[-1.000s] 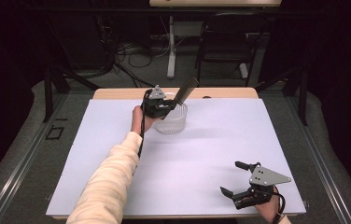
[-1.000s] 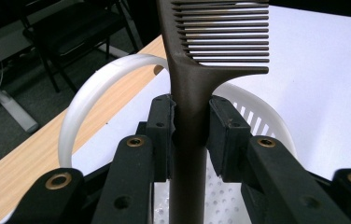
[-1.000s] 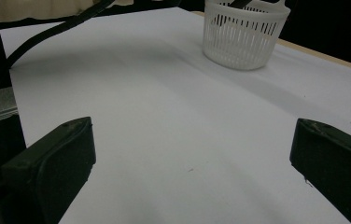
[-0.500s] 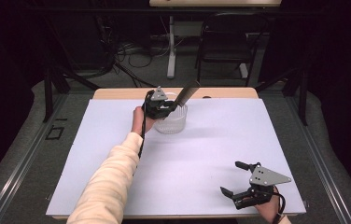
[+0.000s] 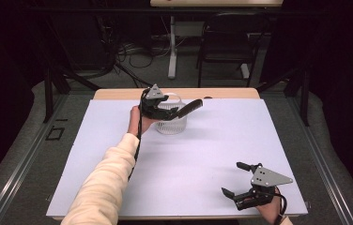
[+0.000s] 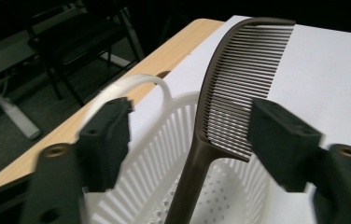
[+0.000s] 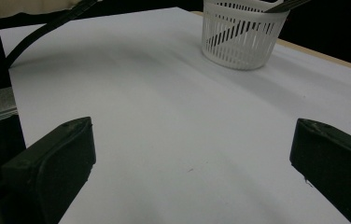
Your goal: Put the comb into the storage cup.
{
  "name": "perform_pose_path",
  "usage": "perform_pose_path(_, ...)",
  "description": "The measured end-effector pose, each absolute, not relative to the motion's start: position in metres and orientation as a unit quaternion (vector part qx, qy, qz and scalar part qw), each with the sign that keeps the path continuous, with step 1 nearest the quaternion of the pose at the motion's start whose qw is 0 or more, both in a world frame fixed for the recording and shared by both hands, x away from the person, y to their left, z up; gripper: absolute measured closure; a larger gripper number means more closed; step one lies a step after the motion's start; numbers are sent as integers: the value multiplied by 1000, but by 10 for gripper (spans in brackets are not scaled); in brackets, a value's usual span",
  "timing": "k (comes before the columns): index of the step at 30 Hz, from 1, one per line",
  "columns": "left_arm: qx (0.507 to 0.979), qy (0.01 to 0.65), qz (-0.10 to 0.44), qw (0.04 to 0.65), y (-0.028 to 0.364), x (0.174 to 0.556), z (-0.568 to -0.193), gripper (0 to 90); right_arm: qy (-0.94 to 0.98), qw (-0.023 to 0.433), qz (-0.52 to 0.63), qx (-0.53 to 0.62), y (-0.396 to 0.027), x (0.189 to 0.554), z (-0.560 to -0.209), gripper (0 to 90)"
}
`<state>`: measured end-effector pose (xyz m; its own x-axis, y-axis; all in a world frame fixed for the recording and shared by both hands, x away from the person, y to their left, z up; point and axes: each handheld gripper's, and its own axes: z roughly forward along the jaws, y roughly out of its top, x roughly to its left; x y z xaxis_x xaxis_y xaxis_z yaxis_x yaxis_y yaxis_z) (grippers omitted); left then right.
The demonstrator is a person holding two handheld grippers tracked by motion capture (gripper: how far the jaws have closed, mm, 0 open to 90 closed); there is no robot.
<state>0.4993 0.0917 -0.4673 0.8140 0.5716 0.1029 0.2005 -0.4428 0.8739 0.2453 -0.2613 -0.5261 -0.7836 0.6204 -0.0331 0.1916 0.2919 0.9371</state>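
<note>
A dark brown comb (image 5: 189, 107) stands handle-down in a white slatted basket (image 5: 172, 124) at the table's far middle, leaning out over the rim to the right. My left gripper (image 5: 161, 108) hovers over the basket's left side. In the left gripper view the comb (image 6: 239, 84) rises between the jaws of the left gripper (image 6: 190, 114), which have just been opening; the pads stand apart from it. The basket (image 6: 164, 140) sits below. My right gripper (image 5: 233, 178) rests open near the front right edge, nothing between its jaws (image 7: 187, 140). The basket (image 7: 242, 35) shows far off.
A white sheet (image 5: 188, 159) covers the wooden table (image 5: 118, 94), whose bare strip runs along the far edge. Beyond the table stand a dark chair (image 5: 225, 42) and loose floor cables (image 5: 118, 51). A sleeved forearm (image 5: 106, 183) crosses the table's left half.
The left gripper's jaws have spread apart off the comb. The comb has dropped lower and tilted further to the right against the basket's rim. The right gripper has stayed put.
</note>
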Motion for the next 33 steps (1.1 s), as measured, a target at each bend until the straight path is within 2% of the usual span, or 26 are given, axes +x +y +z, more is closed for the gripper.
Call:
perform_pose_path(6, 834, 231, 195, 461, 94, 494, -460, 171, 778, 199, 534, 262, -261, 246, -526, 0)
perform_pose_path(11, 839, 236, 191, 453, 95, 489, -454, 132, 778, 199, 534, 263, -260, 245, -526, 0)
perform_pose_path(17, 847, 246, 184, 433, 97, 484, -448, 6, 779, 199, 534, 262, -261, 245, -526, 0)
perform_pose_path(33, 857, 260, 168, 411, 109, 466, -436, 0, 778, 200, 535, 261, -261, 245, -526, 0)
